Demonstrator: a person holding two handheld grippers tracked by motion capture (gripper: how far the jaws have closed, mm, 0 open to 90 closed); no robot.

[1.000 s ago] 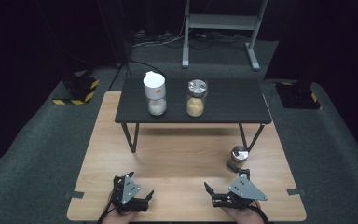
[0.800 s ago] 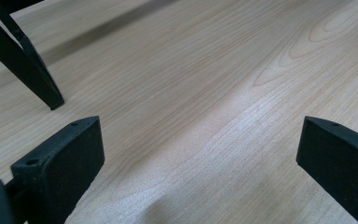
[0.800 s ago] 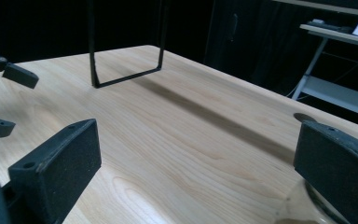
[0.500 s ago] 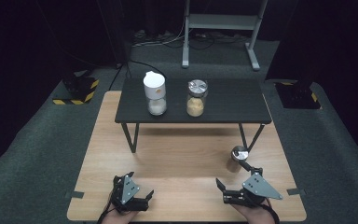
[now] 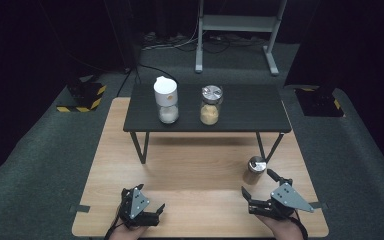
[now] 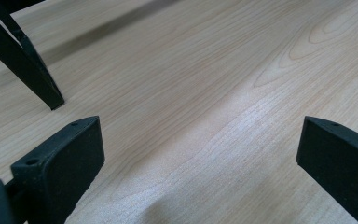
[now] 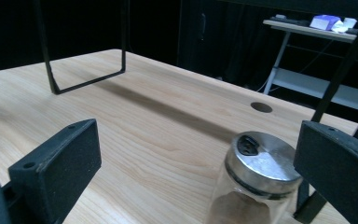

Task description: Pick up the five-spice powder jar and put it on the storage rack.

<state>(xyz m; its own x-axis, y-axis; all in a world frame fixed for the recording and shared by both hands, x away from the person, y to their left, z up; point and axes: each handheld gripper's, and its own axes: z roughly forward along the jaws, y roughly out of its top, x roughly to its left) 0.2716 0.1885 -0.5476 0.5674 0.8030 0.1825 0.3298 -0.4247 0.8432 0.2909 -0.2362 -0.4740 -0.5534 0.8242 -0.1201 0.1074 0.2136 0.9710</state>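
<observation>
Right gripper view, jar (image 7: pixel 256 179) upright (metal lid up), between spread fingers (image 7: pixel 56 163)

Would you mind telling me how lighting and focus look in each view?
High view: wooden table evenly lit, surroundings dark. Left gripper view: soft glare on the wood, the black shelf's leg sharp. Right gripper view: the shelf's shadow band crosses the wood; the metal-lidded jar is slightly soft, its lid shiny.

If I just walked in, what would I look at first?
Probably the two jars up on the small black table: a white-capped jar on the left and a silver-lidded jar beside it. Next, the small shaker jar on the wooden tabletop, with the open right claw just short of it. The left claw is open near the front edge.
</observation>
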